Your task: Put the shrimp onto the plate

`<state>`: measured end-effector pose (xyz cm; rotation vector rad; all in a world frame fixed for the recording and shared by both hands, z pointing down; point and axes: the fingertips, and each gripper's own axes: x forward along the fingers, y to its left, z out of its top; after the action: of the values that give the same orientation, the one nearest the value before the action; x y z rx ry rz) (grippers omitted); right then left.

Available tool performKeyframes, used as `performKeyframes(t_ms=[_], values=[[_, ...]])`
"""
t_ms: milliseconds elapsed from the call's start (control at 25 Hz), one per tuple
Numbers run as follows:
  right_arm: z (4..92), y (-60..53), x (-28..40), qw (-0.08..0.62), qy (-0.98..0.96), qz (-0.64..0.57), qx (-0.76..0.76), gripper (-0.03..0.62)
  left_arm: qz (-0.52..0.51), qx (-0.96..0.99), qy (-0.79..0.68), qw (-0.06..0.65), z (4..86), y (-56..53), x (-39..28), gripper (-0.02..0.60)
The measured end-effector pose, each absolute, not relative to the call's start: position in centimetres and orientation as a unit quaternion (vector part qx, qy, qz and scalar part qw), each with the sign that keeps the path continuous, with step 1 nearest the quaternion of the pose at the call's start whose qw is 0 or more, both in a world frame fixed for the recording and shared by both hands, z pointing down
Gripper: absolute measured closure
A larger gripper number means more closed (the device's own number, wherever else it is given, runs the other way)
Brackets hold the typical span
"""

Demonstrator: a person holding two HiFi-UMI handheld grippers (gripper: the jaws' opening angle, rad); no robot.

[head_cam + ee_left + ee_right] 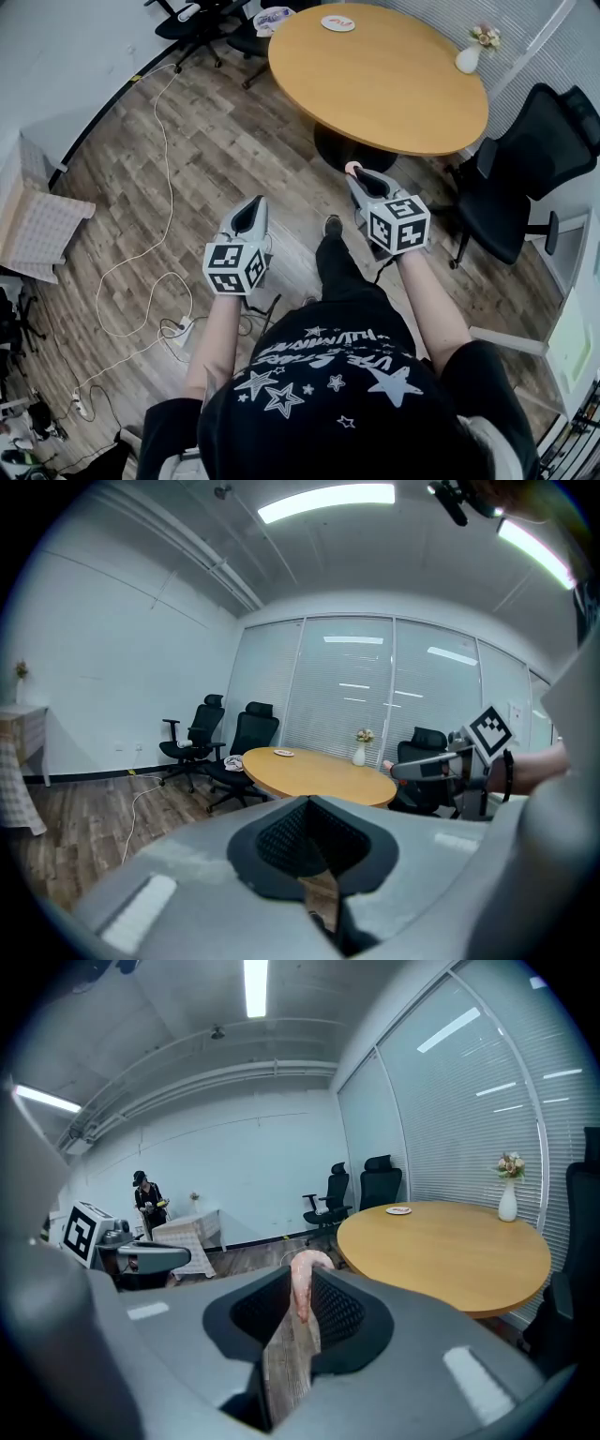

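A pink shrimp [301, 1290] hangs between the jaws of my right gripper [302, 1271], which is shut on it. In the head view the shrimp [352, 168] shows as a small pink tip at the front of the right gripper [361, 175], held over the floor just short of the round table. A small white plate [337, 22] lies at the table's far edge; the plate [398, 1210] is well away from the shrimp. My left gripper [251, 216] is held out over the floor to the left, and its jaws [309, 803] are shut with nothing in them.
The round wooden table [403, 94] carries a white vase of flowers [469, 58]. Black office chairs stand to the right [534, 159] and at the back [202, 17]. A white cable [161, 178] runs over the wood floor. A cloth-covered table [37, 230] is at the left.
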<state>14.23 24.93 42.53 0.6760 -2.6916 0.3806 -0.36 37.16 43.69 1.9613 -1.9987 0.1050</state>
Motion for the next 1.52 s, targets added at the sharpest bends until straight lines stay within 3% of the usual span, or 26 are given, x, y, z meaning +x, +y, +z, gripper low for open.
performKeyframes(t_ms=[720, 1520], values=[[45.4, 2.7, 6.6, 0.172, -0.938, 0.182, 0.238, 0.521, 0.049, 0.664, -0.721, 0.193, 45.1, 17.6, -9.2, 0.58], [46.4, -15.4, 4.3, 0.161, -0.933, 0.215, 0.241, 0.52, 0.082, 0.671, -0.712, 0.189, 44.4, -1.6, -12.6, 0.58]])
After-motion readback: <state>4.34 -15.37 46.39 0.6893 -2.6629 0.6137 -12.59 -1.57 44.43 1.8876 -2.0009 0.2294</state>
